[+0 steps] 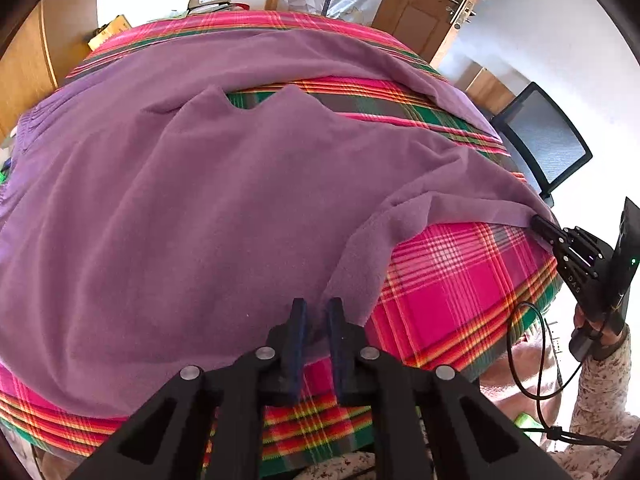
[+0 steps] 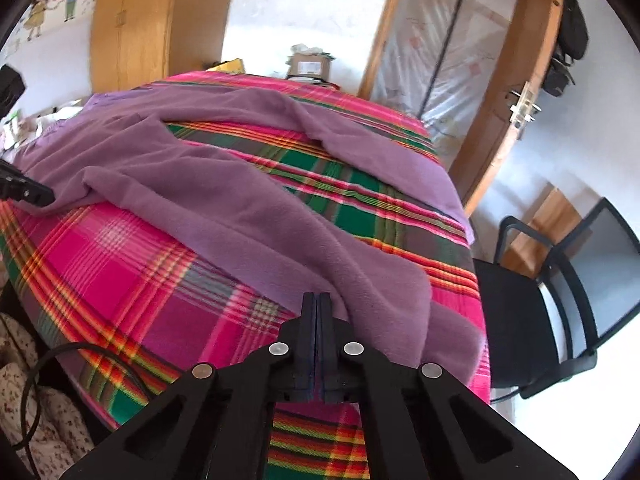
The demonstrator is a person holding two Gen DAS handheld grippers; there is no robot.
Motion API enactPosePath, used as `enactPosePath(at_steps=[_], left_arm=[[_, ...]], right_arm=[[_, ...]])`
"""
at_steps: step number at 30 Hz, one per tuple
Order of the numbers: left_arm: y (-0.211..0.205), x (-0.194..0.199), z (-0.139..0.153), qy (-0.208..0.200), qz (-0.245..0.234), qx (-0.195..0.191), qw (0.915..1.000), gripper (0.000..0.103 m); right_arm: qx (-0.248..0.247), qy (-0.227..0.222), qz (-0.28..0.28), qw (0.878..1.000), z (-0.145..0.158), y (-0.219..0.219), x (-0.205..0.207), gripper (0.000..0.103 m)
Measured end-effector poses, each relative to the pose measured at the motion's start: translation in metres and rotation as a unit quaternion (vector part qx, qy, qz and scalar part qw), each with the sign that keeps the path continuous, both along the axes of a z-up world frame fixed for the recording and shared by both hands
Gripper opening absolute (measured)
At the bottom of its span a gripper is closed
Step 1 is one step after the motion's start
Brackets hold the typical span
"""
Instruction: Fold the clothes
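Through my left wrist camera, the purple garment [image 1: 200, 200] is covering most of the plaid-covered table [image 1: 460, 280], spilling toward the left and far edges. A bare pink patch is lying at near right, and the near edge is running right under my fingers. Beyond the right edge a black chair [image 1: 548, 148] is standing, with a wooden door [image 1: 432, 8] far behind. My left gripper [image 1: 316, 312] is showing a narrow gap between its 2 pads, with the garment's near hem lying at the tips; I cannot tell whether they are pinching it. My right gripper [image 1: 540, 224] is biting a garment corner at the right edge.

Through my right wrist camera, my right gripper [image 2: 317, 304] is pressing its pads together on purple fabric [image 2: 280, 220] at the near edge. The chair [image 2: 560, 300] is crowding the right side.
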State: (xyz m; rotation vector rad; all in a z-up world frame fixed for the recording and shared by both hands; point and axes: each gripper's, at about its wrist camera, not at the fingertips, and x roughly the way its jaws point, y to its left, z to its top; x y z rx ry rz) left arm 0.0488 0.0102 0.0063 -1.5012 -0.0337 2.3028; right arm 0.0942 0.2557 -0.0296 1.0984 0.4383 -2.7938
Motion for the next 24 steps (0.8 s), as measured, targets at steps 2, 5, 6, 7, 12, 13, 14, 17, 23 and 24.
enactPosePath(at_steps=[2, 5, 6, 7, 12, 13, 14, 17, 23, 24], left_arm=[[0.001, 0.003, 0.001, 0.002, -0.006, 0.002, 1.0, 0.004], [0.001, 0.007, 0.004, 0.008, -0.015, 0.005, 0.9999, 0.002], [0.0, 0.009, 0.006, 0.01, -0.016, 0.007, 0.9998, 0.002], [0.0, 0.01, 0.007, 0.013, -0.018, 0.008, 0.9997, 0.002], [0.002, 0.006, 0.013, 0.016, -0.014, 0.029, 0.9994, 0.008], [0.005, 0.005, 0.014, 0.015, -0.011, 0.022, 0.9996, 0.012], [0.007, 0.005, 0.014, 0.017, -0.011, 0.017, 0.9996, 0.014], [0.011, 0.0, 0.014, 0.01, -0.011, 0.006, 0.9999, 0.017], [0.025, -0.008, 0.01, 0.0, -0.019, -0.024, 0.9995, 0.022], [0.027, -0.009, 0.008, -0.003, -0.022, -0.031, 0.9993, 0.022]], right_arm=[[0.01, 0.004, 0.007, 1.0, 0.0, -0.004, 0.0, 0.001], [0.009, 0.002, 0.016, 1.0, 0.0, -0.006, -0.001, 0.008], [0.012, 0.0, 0.017, 1.0, 0.0, -0.006, -0.001, 0.015], [0.019, -0.001, 0.019, 1.0, -0.001, -0.007, -0.001, 0.018], [0.024, -0.012, 0.048, 0.999, 0.0, -0.008, 0.0, 0.036], [0.022, -0.016, 0.054, 0.998, 0.0, -0.008, -0.002, 0.036], [0.024, -0.018, 0.056, 0.998, 0.0, -0.008, -0.003, 0.036], [0.035, -0.029, 0.069, 0.997, 0.0, -0.011, -0.009, 0.036], [0.051, -0.062, 0.103, 0.991, -0.004, -0.015, -0.03, 0.036], [0.049, -0.067, 0.106, 0.991, -0.004, -0.014, -0.031, 0.036]])
